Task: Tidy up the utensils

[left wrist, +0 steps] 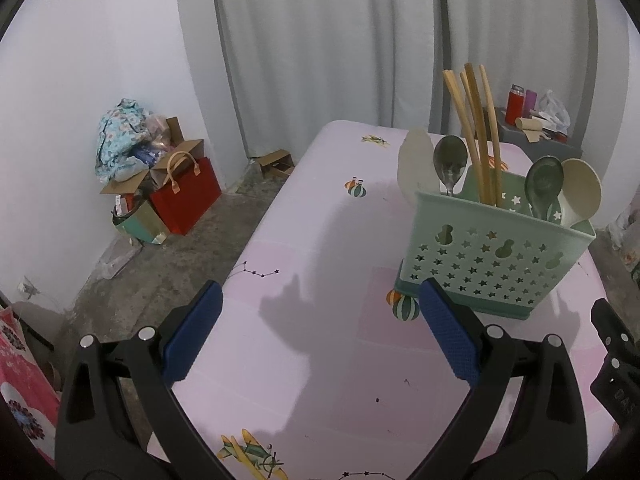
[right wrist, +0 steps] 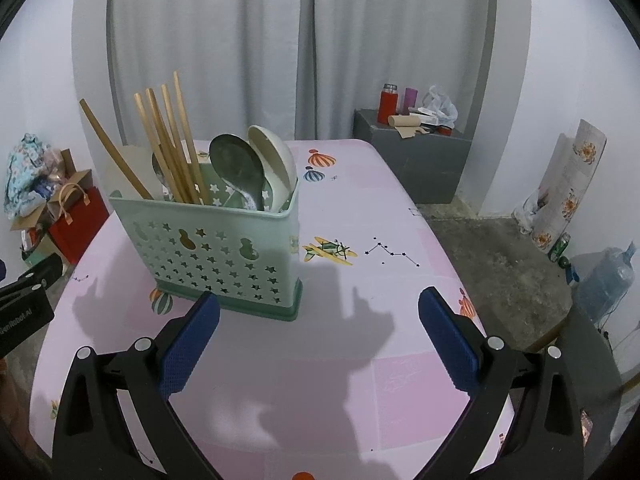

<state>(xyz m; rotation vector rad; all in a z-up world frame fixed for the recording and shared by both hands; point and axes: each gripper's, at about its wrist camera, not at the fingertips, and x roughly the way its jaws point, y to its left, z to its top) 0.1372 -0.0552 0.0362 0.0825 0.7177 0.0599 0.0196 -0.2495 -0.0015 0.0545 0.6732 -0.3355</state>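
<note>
A green utensil caddy (left wrist: 492,264) (right wrist: 216,256) with star cut-outs stands upright on the pink tablecloth (left wrist: 320,240) (right wrist: 360,208). Several wooden chopsticks (left wrist: 478,128) (right wrist: 168,144) stick up from its middle section. Metal spoons (left wrist: 450,164) (right wrist: 236,168) and cream spoons (left wrist: 582,188) (right wrist: 272,156) stand in its side sections. My left gripper (left wrist: 320,308) hovers open over the cloth, with the caddy just beyond its right finger. My right gripper (right wrist: 320,312) is open too, the caddy just beyond its left finger. Neither holds anything.
A red gift bag (left wrist: 186,196) and cardboard boxes (left wrist: 132,176) crowd the floor at the left wall. A grey stand (right wrist: 412,160) behind the table carries a red flask (right wrist: 388,104) and clutter. A water jug (right wrist: 608,280) sits on the floor at right. Curtains hang behind.
</note>
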